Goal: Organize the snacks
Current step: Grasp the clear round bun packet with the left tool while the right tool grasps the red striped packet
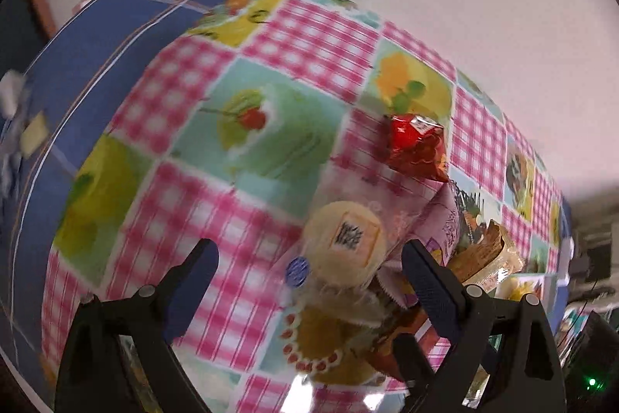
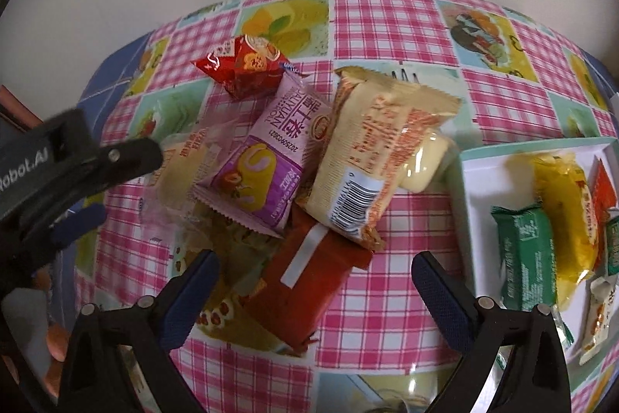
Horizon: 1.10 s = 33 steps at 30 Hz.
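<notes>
A pile of snack packets lies on the patterned tablecloth. In the right wrist view I see a red pouch [image 2: 241,70], a purple roll packet [image 2: 267,157], a beige packet [image 2: 371,157], a dark red packet [image 2: 305,281] and a clear-wrapped cake [image 2: 182,173]. My right gripper [image 2: 315,283] is open, just above the dark red packet. My left gripper [image 1: 309,269] is open, over the clear-wrapped cake [image 1: 344,242]; it also shows at the left of the right wrist view [image 2: 127,157]. The red pouch [image 1: 418,146] lies beyond.
A white tray [image 2: 479,219] at the right holds a yellow packet [image 2: 565,219], a green packet [image 2: 526,254] and other small packets. The table's blue cloth edge [image 1: 96,64] runs along the left. A pale wall stands behind the table.
</notes>
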### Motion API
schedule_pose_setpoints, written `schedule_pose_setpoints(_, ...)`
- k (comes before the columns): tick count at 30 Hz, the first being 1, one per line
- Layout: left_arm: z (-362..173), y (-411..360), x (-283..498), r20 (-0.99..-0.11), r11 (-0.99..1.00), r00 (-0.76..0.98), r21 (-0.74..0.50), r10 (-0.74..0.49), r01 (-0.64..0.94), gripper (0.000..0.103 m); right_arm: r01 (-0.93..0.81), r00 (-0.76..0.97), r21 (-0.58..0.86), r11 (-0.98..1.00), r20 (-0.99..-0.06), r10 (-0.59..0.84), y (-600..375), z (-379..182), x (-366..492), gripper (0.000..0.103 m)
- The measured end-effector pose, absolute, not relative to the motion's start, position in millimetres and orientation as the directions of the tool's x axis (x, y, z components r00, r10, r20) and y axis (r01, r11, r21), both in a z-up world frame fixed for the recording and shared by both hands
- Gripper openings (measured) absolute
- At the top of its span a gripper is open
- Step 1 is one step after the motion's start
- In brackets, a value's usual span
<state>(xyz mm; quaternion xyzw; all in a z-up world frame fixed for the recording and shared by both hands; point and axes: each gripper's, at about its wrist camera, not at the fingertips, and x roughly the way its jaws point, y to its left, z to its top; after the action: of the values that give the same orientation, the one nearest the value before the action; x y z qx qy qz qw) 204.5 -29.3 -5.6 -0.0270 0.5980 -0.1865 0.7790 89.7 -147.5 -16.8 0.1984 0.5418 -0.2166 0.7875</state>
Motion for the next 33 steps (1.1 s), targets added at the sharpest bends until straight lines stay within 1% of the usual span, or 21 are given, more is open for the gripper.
schedule_pose_setpoints(8,-33.9,-56.8,216.9,-0.937,0.921,0.166,-0.251,-0.309,0.298,0.095,0.558,0.277,0.048,0.829,-0.952,-0.131,-145.4,-36.5,104.1,0.101)
schedule_pose_setpoints(10,-38.1,-58.4,217.6,-0.936,0.921,0.16,-0.259,-0.314,0.293,0.093,0.558,0.268,0.043,0.829,-0.954,-0.131,-145.1,-41.0,104.9,0.101)
schedule_pose_setpoints(11,-39.7,-58.8,218.3,-0.935,0.92,0.158,-0.263,-0.317,0.29,0.087,0.559,0.262,0.04,0.829,-0.956,-0.13,-145.4,-43.2,104.2,0.1)
schedule_pose_setpoints(12,-40.8,-58.6,218.7,-0.934,0.92,0.156,-0.268,-0.321,0.287,0.079,0.56,0.255,0.038,0.828,-0.958,-0.129,-145.5,-46.1,104.1,0.098)
schedule_pose_setpoints(13,-42.0,-56.5,218.7,-0.934,0.92,0.153,-0.27,-0.322,0.283,0.075,0.561,0.251,0.031,0.827,-0.959,-0.134,-144.0,-48.0,105.6,0.097)
schedule_pose_setpoints(14,-42.7,-55.3,218.9,-0.937,0.924,0.157,-0.26,-0.311,0.279,0.068,0.559,0.252,0.021,0.829,-0.957,-0.145,-143.1,-47.8,104.0,0.096)
schedule_pose_setpoints(15,-42.1,-54.1,218.2,-0.939,0.927,0.166,-0.25,-0.303,0.28,0.063,0.558,0.251,0.017,0.829,-0.956,-0.149,-142.8,-47.7,103.6,0.093)
schedule_pose_setpoints(16,-41.8,-52.9,217.8,-0.94,0.93,0.171,-0.241,-0.295,0.279,0.062,0.559,0.252,0.019,0.829,-0.956,-0.149,-143.0,-47.3,102.8,0.092)
schedule_pose_setpoints(18,-42.0,-47.7,217.1,-0.94,0.934,0.177,-0.239,-0.291,0.266,0.06,0.561,0.256,0.021,0.827,-0.955,-0.149,-143.8,-44.7,98.2,0.085)
schedule_pose_setpoints(19,-41.7,-43.5,216.4,-0.94,0.936,0.18,-0.239,-0.29,0.259,0.059,0.561,0.257,0.023,0.827,-0.955,-0.148,-144.3,-43.9,97.3,0.084)
schedule_pose_setpoints(22,-41.2,-35.1,211.7,-0.941,0.942,0.191,-0.231,-0.28,0.243,0.058,0.557,0.261,0.027,0.83,-0.954,-0.145,-143.8,-41.4,92.1,0.076)
schedule_pose_setpoints(24,-41.2,-28.9,206.8,-0.942,0.946,0.194,-0.226,-0.272,0.231,0.058,0.554,0.259,0.022,0.832,-0.954,-0.147,-143.2,-39.6,85.5,0.068)
schedule_pose_setpoints(25,-41.2,-27.3,204.4,-0.943,0.949,0.196,-0.222,-0.268,0.226,0.058,0.553,0.257,0.019,0.833,-0.955,-0.149,-141.6,-39.1,82.9,0.066)
schedule_pose_setpoints(27,-41.2,-20.1,198.4,-0.945,0.952,0.196,-0.22,-0.263,0.214,0.058,0.551,0.255,0.015,0.835,-0.955,-0.151,-139.2,-37.6,77.3,0.056)
schedule_pose_setpoints(28,-41.5,-18.3,195.9,-0.946,0.953,0.195,-0.219,-0.26,0.208,0.058,0.552,0.254,0.014,0.834,-0.955,-0.152,-140.0,-36.1,69.6,0.053)
schedule_pose_setpoints(30,-41.3,-13.3,189.0,-0.948,0.957,0.193,-0.216,-0.253,0.195,0.058,0.551,0.252,0.015,0.834,-0.956,-0.15,-139.9,-35.1,64.5,0.044)
schedule_pose_setpoints(33,-43.0,-6.8,173.6,-0.952,0.962,0.193,-0.205,-0.239,0.18,0.057,0.553,0.25,0.027,0.833,-0.959,-0.135,-140.7,-32.3,54.5,0.042)
